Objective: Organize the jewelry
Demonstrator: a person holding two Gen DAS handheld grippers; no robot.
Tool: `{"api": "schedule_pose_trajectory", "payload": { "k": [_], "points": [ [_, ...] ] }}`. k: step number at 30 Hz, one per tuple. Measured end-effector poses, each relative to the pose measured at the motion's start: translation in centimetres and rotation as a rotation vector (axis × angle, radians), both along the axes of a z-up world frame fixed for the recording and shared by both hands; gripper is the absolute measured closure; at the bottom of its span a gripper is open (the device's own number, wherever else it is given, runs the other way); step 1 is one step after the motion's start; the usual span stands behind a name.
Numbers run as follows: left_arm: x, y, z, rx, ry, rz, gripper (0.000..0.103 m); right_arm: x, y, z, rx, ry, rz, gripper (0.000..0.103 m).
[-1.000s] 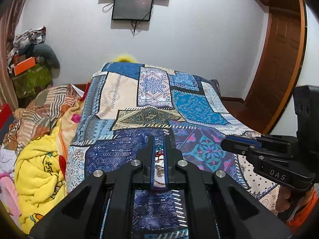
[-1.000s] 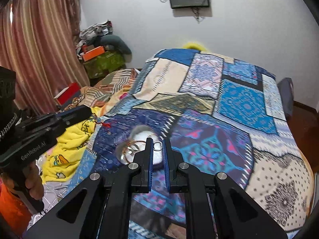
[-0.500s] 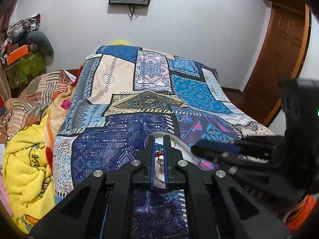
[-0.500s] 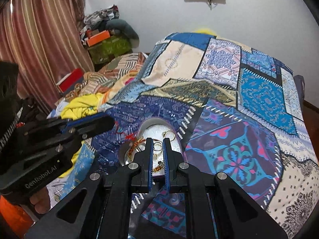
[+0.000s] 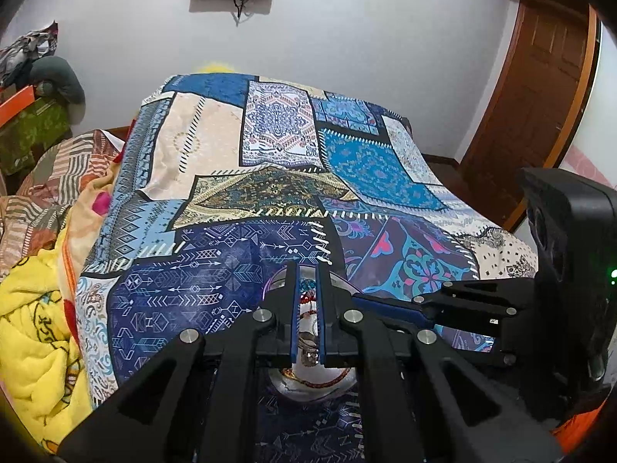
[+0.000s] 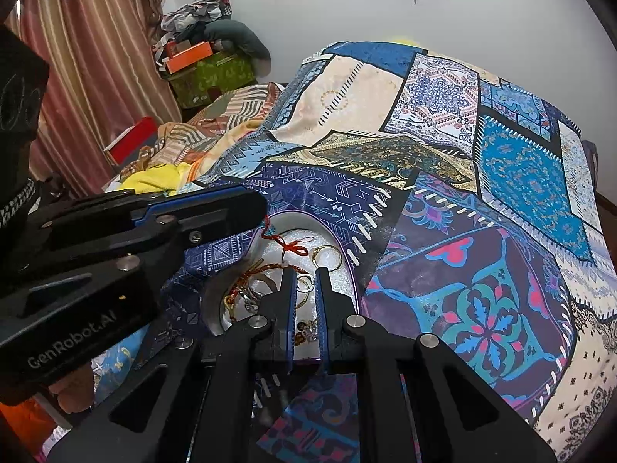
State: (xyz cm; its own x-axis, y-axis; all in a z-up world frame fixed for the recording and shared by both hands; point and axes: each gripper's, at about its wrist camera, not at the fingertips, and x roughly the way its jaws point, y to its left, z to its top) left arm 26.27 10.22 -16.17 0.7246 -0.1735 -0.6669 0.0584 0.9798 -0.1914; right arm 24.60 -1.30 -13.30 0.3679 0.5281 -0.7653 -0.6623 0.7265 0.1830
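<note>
Now both grippers sit lower and closer over the white jewelry tray [image 6: 349, 270] than a second ago, when it lay further ahead on the patchwork bedspread [image 6: 501, 231]; judged, the reach is ending and picking can start. Left gripper [image 5: 307, 270]: jaws narrow, nearly shut, nothing clamped that I can tell; red thread bracelet [image 6: 295, 247] just beyond its tip in the right view. Right gripper [image 6: 305, 276]: jaws also narrow, empty, tips over the tangle of rings and chains [image 6: 246, 295], gold ring [image 6: 327, 256] just ahead. Contact with the tray unclear.
</note>
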Motion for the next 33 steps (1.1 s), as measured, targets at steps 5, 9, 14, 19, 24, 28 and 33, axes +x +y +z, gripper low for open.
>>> {"api": "schedule_pose_trajectory", "payload": {
  "k": [5,9,14,19,24,28,33],
  "points": [
    [0.3,0.1,-0.4,-0.003,0.016,-0.001,0.097,-0.1,0.3,-0.4,-0.012,0.000,0.024,0.095],
    [0.2,0.3,-0.3,-0.004,0.023,-0.003,0.097,-0.5,0.5,-0.4,-0.035,-0.027,0.035,0.095],
    [-0.2,0.5,0.1,0.004,0.026,0.003,0.092,-0.6,0.5,-0.4,-0.053,-0.037,0.030,0.094],
    [-1.1,0.9,1.2,0.006,0.002,0.024,0.079,-0.5,0.0,-0.1,-0.055,-0.038,0.001,0.077],
    [-2.1,1.1,2.5,0.011,-0.022,0.036,0.079,-1.0,-0.8,0.9,-0.042,-0.059,-0.022,0.068],
    [-3.1,0.8,3.6,0.025,-0.040,0.043,0.079,-1.6,-1.4,2.2,-0.026,-0.077,-0.035,0.068],
    [-5.1,0.3,5.9,0.036,-0.077,0.050,0.079,-3.1,-2.2,4.7,-0.004,-0.118,-0.051,0.068]
  ]
}}
